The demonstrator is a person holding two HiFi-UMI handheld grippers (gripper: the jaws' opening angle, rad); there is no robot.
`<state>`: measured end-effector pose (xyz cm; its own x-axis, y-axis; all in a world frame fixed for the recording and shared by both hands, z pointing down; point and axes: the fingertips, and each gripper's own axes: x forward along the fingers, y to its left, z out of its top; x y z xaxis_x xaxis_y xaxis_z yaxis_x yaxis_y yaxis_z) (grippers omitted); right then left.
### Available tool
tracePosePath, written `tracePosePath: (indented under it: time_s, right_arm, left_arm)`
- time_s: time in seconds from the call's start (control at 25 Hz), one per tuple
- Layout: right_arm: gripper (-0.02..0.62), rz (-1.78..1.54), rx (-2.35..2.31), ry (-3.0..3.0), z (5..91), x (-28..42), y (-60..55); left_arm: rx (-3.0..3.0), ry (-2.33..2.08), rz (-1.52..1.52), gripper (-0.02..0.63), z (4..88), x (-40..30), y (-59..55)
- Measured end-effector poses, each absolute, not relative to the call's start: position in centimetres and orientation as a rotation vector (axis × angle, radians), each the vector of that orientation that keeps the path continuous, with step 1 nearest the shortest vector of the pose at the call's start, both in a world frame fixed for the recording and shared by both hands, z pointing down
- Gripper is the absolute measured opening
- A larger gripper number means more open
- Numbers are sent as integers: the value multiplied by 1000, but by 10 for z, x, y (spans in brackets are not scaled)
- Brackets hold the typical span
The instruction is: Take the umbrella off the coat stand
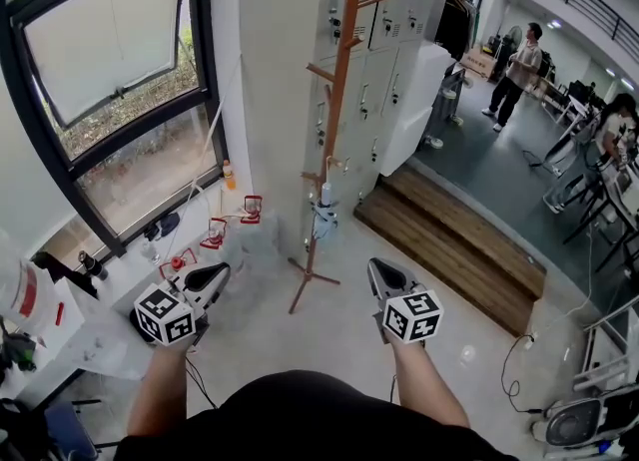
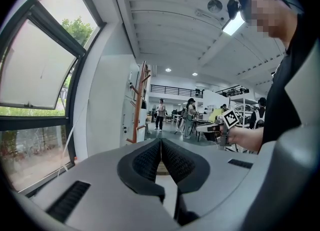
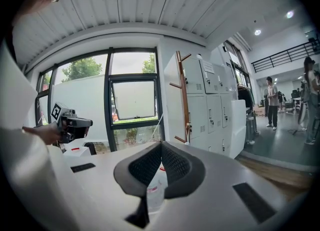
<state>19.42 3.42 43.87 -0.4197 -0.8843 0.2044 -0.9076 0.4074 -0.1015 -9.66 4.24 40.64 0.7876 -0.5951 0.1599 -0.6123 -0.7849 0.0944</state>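
A tall wooden coat stand [image 1: 335, 130] rises from the pale floor in front of the lockers. A folded white and blue umbrella [image 1: 323, 216] hangs low on its pole. My left gripper [image 1: 212, 275] and right gripper [image 1: 377, 271] are held side by side short of the stand, to the left and right of its feet, and neither touches it. Both are shut with nothing between the pads. The stand [image 2: 139, 102] shows left of my left gripper [image 2: 161, 142]. In the right gripper view it [image 3: 183, 97] shows just right of my right gripper [image 3: 160, 145], with the umbrella's top [image 3: 188, 127] on a low peg.
Grey lockers [image 1: 397, 30] stand behind the stand, and a large window [image 1: 110, 80] fills the left wall. A white table [image 1: 120, 309] with small red items [image 1: 213, 234] runs along the left. A wooden step [image 1: 454, 244] lies at the right. People [image 1: 515, 72] stand further off.
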Motion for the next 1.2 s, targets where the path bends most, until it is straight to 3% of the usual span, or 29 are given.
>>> tracePosePath:
  time_s: [0.64, 1.2]
  right_arm:
    - [35, 359, 1616, -2501, 460, 198, 9]
    - [57, 389, 1673, -2452, 473, 191, -83]
  left_arm:
    - [2810, -937, 171, 23, 420, -90, 25]
    - [2803, -845, 195, 23, 434, -89, -81]
